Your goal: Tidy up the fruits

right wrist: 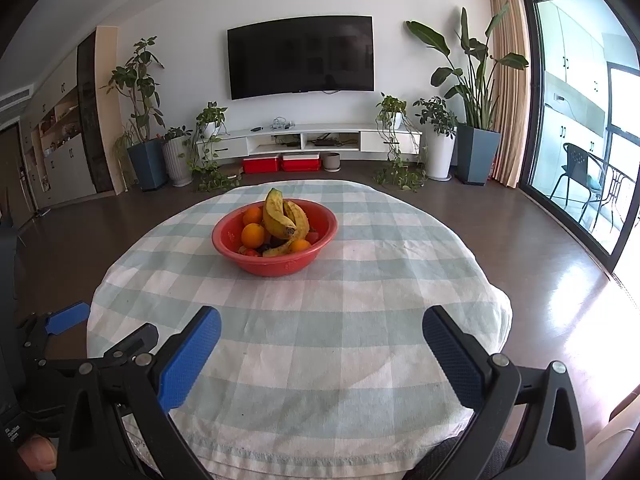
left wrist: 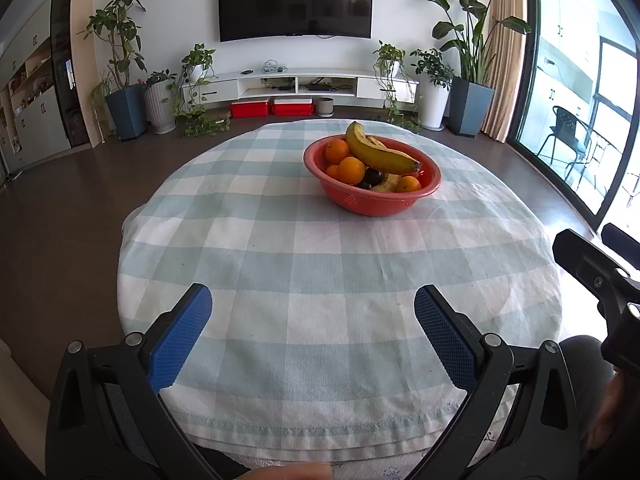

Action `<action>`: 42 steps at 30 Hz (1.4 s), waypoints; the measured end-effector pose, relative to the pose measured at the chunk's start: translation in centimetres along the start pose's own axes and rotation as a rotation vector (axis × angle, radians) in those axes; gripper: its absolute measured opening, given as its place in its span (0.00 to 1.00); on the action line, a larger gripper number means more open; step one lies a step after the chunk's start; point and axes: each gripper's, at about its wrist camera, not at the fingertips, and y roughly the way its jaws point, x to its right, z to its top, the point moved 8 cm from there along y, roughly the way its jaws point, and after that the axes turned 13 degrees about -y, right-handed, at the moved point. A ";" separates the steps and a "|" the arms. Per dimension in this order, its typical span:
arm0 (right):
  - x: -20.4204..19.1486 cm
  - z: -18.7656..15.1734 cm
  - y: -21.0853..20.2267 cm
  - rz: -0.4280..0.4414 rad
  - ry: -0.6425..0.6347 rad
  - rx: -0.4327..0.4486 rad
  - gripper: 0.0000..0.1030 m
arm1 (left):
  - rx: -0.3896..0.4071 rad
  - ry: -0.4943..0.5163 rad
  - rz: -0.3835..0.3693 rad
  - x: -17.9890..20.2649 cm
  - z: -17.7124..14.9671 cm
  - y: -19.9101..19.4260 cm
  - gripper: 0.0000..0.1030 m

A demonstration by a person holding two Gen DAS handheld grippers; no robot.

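A red plastic bowl (right wrist: 275, 240) of yellow bananas (right wrist: 285, 219) and oranges (right wrist: 253, 235) sits on the checked tablecloth (right wrist: 320, 344). Well short of the bowl, the left gripper (left wrist: 313, 332) and right gripper (right wrist: 321, 354) hover with fingers wide and empty.

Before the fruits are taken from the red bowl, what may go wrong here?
The long yellow banana lies on top of the round oranges; lifting it carelessly may roll one out of the red plastic bowl. The loose checked tablecloth may slide if the bowl is pushed. Both grippers' blue fingers are open and empty.

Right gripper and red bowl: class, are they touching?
Apart. The right wrist view shows checked cloth between the open right gripper and the red bowl.
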 end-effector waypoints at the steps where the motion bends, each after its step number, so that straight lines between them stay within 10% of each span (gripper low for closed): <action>1: 0.0 0.0 0.0 0.001 0.000 0.000 1.00 | 0.001 0.001 0.001 0.0 0.0 0.0 1.00; 42: -0.2 -0.8 -0.2 0.007 -0.006 -0.013 1.00 | -0.003 0.000 0.004 -0.1 -0.3 0.1 1.00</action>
